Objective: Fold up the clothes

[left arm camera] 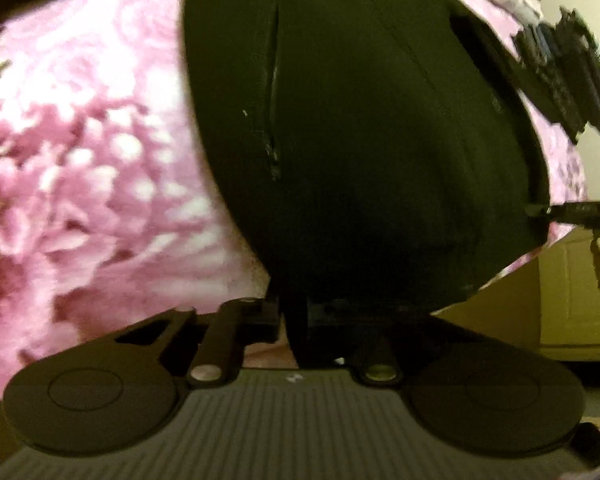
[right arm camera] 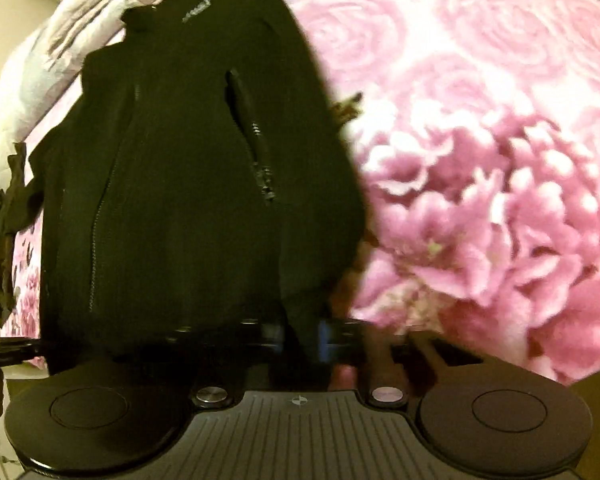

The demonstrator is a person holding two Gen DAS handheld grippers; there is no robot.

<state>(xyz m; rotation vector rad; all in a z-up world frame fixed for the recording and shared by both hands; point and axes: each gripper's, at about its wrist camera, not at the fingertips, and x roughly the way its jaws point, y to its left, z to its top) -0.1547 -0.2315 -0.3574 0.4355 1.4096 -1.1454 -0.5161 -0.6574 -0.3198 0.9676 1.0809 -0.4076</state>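
A black zip-up jacket (left arm camera: 360, 140) lies spread on a pink floral bedspread (left arm camera: 80, 160), collar far from me. My left gripper (left arm camera: 294, 316) is shut on the jacket's bottom hem at one corner. My right gripper (right arm camera: 304, 340) is shut on the hem at the other corner of the same jacket (right arm camera: 180, 180). The right gripper also shows at the right edge of the left wrist view (left arm camera: 572, 212), and the left gripper at the left edge of the right wrist view (right arm camera: 8, 348). The fingertips are largely hidden in the dark cloth.
The floral bedspread (right arm camera: 480, 160) covers the bed around the jacket. A stack of dark folded clothes (left arm camera: 564, 76) sits beyond the jacket. A crumpled dark garment (right arm camera: 0, 220) lies at the bed's edge. A pale quilt (right arm camera: 52, 40) lies near the collar.
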